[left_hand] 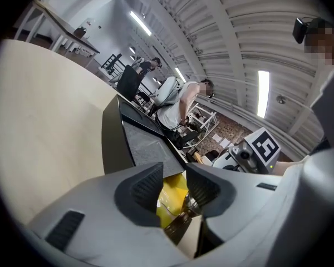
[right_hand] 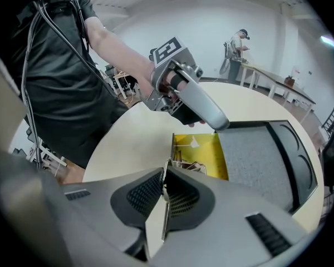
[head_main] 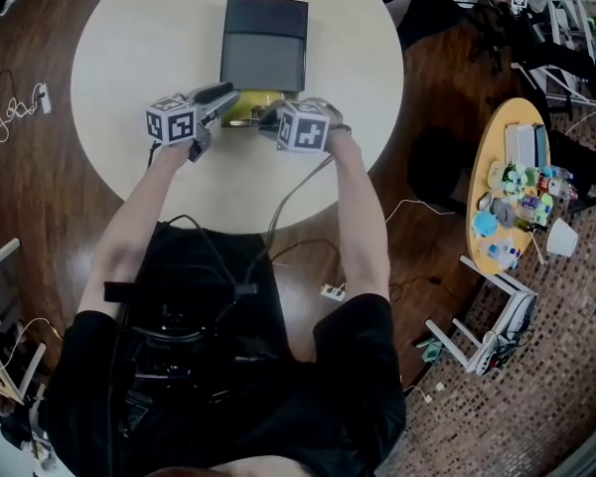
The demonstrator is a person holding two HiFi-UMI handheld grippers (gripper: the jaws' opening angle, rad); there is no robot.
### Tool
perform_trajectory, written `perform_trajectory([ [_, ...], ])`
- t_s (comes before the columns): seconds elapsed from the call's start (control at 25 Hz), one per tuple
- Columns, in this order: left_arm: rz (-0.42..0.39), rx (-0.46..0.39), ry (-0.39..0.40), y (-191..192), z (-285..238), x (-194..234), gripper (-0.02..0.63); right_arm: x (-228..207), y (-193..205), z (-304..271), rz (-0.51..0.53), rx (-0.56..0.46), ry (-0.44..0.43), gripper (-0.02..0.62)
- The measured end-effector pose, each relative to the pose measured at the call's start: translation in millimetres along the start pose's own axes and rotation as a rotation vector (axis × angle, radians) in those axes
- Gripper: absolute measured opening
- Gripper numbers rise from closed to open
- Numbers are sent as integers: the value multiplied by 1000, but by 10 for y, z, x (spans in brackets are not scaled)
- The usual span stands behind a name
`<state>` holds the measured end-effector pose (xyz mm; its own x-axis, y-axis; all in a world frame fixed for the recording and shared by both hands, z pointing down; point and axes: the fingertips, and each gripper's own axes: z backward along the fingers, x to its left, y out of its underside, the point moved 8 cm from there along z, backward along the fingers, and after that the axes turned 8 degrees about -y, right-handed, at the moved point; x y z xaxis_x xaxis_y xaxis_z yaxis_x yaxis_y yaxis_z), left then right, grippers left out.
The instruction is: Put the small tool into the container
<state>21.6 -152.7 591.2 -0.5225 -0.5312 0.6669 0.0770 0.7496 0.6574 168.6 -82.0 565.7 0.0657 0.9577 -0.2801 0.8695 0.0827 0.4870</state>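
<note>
While the person holds both grippers low over the middle of the round table (head_main: 129,87), the right gripper (right_hand: 164,192) has its jaws drawn nearly together on the small tool (right_hand: 163,222). The tool is a thin metal strip, pinched edge-on between the two ribbed pads. It hangs just on the near side of a yellow tray (right_hand: 203,152), in which a few small metal pieces lie.

The tray sits against the near edge of the container (head_main: 265,43), a dark grey case that lies open at the far middle of the table, with its grey lining facing up. The tool is held near the container, not inside it.

The left gripper (left_hand: 172,187) comes in from the left, its tips at the tray's far left corner, close to where yellow meets grey lining. Its jaws stand a little apart, the yellow showing through the gap. The two grippers are near each other, one on each side of the tray.
</note>
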Motion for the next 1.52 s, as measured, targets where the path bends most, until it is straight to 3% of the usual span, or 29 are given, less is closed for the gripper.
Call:
perform_trajectory([
  [0.64,46,3,-24,132,67,56,120,104,37,12,-7,20,-12,21],
  [1.52,105,-2,10,373,331,-26,120,366,38,-103,-17,27,-22,23],
])
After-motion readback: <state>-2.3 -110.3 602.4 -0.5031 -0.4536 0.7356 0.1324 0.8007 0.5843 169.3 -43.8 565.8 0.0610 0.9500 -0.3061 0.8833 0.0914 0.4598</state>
